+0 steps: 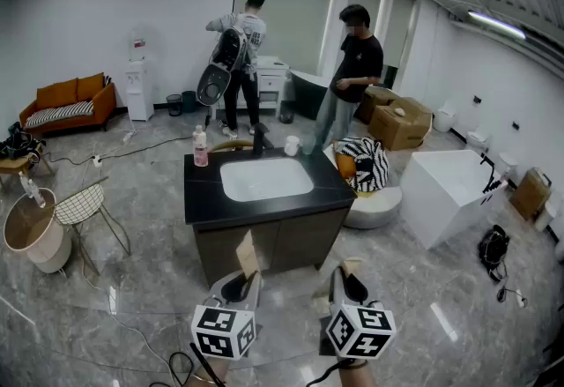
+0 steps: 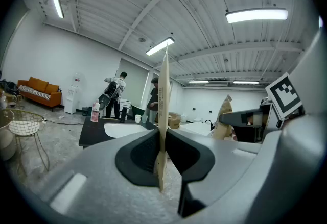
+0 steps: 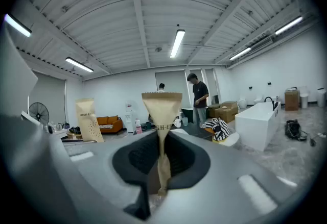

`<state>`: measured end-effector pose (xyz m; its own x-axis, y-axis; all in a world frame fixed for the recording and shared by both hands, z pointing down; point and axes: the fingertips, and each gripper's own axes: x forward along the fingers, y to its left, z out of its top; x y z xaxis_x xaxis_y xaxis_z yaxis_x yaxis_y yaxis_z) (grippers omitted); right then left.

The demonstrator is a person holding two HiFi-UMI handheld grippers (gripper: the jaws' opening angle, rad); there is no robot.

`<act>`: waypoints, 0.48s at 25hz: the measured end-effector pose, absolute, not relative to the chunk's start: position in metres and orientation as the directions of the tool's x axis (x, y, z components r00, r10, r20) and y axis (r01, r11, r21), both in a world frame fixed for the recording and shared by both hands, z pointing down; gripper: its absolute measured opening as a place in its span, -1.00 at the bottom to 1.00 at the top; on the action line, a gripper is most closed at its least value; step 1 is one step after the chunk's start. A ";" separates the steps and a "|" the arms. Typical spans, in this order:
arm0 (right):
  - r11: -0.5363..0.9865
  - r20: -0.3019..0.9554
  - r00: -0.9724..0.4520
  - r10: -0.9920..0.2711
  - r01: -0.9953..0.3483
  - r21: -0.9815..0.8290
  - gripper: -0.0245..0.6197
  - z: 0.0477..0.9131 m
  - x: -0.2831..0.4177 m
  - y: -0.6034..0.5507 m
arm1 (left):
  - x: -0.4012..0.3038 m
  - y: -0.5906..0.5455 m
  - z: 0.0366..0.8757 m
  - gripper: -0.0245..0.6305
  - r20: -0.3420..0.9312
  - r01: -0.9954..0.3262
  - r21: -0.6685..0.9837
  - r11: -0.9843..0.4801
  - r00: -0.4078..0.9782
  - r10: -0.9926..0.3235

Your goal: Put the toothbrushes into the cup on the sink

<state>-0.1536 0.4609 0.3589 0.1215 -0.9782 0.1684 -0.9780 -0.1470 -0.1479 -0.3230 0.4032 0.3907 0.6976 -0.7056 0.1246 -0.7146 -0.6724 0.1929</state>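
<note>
Each gripper holds a flat tan paper toothbrush packet upright. My left gripper (image 1: 249, 278) (image 2: 162, 151) is shut on its packet (image 1: 248, 255) (image 2: 163, 100), seen edge-on. My right gripper (image 1: 339, 278) (image 3: 162, 156) is shut on the other packet (image 1: 351, 268) (image 3: 162, 110), whose top fans out wide. Both grippers hang over the floor in front of the black sink counter (image 1: 203, 204), short of it. The white cup (image 1: 292, 145) (image 2: 138, 118) stands at the counter's back right, beside the black faucet (image 1: 259, 143). The white basin (image 1: 264, 178) lies in the middle.
A pink bottle (image 1: 200, 148) stands at the counter's back left. Two people (image 1: 242, 59) (image 1: 352, 72) stand behind it. A white bathtub (image 1: 445, 187) and a striped cushion (image 1: 366, 165) are to the right. A wire chair (image 1: 81, 204), a basket (image 1: 33, 231) and floor cables (image 1: 115, 301) are to the left.
</note>
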 end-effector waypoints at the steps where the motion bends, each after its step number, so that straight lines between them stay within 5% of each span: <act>1: -0.145 0.168 0.120 -0.978 -0.978 -0.146 -0.82 0.359 -0.155 0.460 | -0.324 0.402 0.391 -0.80 0.122 -0.714 0.193 -0.673 0.698 -0.706; 12: -0.164 0.146 0.142 -0.979 -0.975 -0.152 -0.82 0.360 -0.167 0.444 | -0.339 0.385 0.394 -0.80 0.116 -0.700 0.191 -0.689 0.713 -0.692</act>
